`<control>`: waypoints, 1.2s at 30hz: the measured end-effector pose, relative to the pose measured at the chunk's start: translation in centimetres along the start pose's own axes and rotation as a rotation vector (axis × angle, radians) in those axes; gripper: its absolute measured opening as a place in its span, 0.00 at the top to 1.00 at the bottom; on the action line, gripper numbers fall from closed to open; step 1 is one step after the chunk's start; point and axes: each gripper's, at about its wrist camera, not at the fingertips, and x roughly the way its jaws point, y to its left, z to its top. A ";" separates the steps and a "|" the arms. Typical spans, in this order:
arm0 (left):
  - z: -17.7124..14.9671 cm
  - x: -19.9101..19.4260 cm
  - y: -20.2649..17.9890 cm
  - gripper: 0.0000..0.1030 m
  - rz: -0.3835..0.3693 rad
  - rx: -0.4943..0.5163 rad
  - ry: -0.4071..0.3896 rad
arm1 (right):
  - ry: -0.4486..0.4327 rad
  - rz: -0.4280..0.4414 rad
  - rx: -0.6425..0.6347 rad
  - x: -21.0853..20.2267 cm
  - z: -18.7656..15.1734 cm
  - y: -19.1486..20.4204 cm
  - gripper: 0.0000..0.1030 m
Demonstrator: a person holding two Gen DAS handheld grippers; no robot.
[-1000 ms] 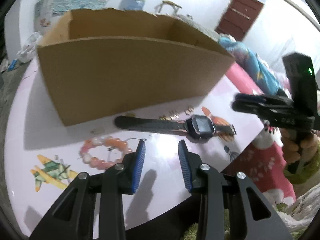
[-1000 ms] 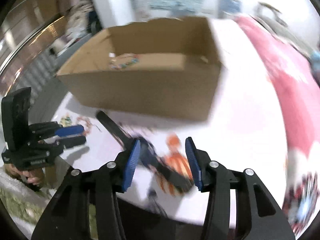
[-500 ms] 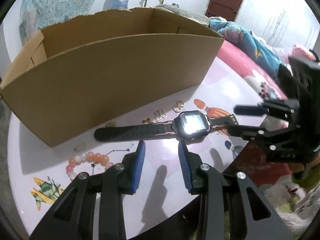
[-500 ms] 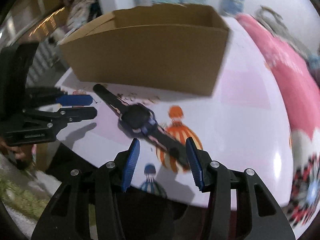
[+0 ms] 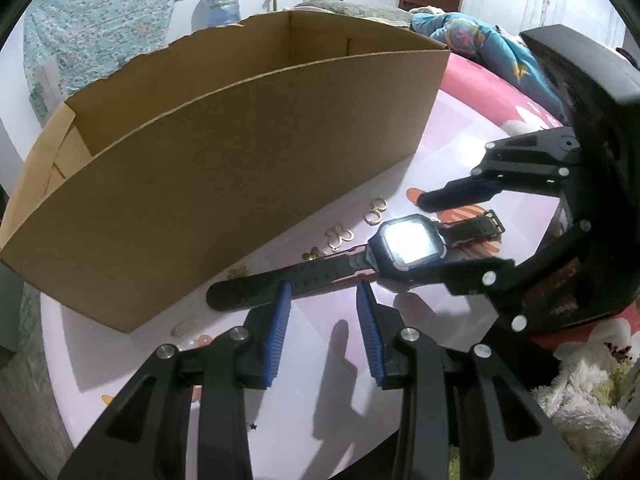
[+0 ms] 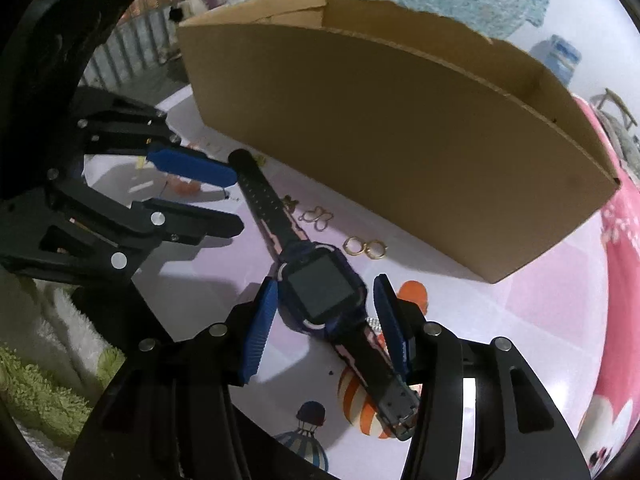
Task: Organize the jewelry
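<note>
A dark smartwatch (image 5: pixel 408 245) lies flat on the white table in front of an open cardboard box (image 5: pixel 240 168). My left gripper (image 5: pixel 323 298) is open, its tips just short of the watch's long strap. My right gripper (image 6: pixel 325 286) is open, its two fingers on either side of the watch face (image 6: pixel 322 294), not closed on it. It also shows in the left wrist view (image 5: pixel 452 236). Small gold earrings (image 6: pixel 364 246) and gold clips (image 6: pixel 316 216) lie between watch and box. A pink bead bracelet (image 5: pixel 200 340) is mostly hidden behind my left fingers.
The box (image 6: pixel 400 144) stands just behind the jewelry. The table (image 6: pixel 540 320) has cartoon balloon prints; its near edge is close below both grippers. A pink blanket (image 6: pixel 624 280) lies to the right, a fluffy green-white rug (image 6: pixel 36 384) below.
Both grippers have moved in toward the watch. The right gripper's fingers now sit on either side of the watch face. The left gripper has shifted right, from the bracelet to the strap.
</note>
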 end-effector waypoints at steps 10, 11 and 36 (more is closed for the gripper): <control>0.2 0.8 -1.3 0.68 0.051 0.154 0.011 | 0.040 0.231 0.177 0.2 0.1 -3.7 0.61; 0.3 1.0 -1.6 0.68 0.069 0.177 0.015 | 0.047 0.255 0.191 0.3 0.1 -4.0 0.61; -0.4 1.7 -4.0 0.87 0.119 0.339 -0.020 | -0.003 0.337 0.258 -1.4 -0.2 -6.1 0.57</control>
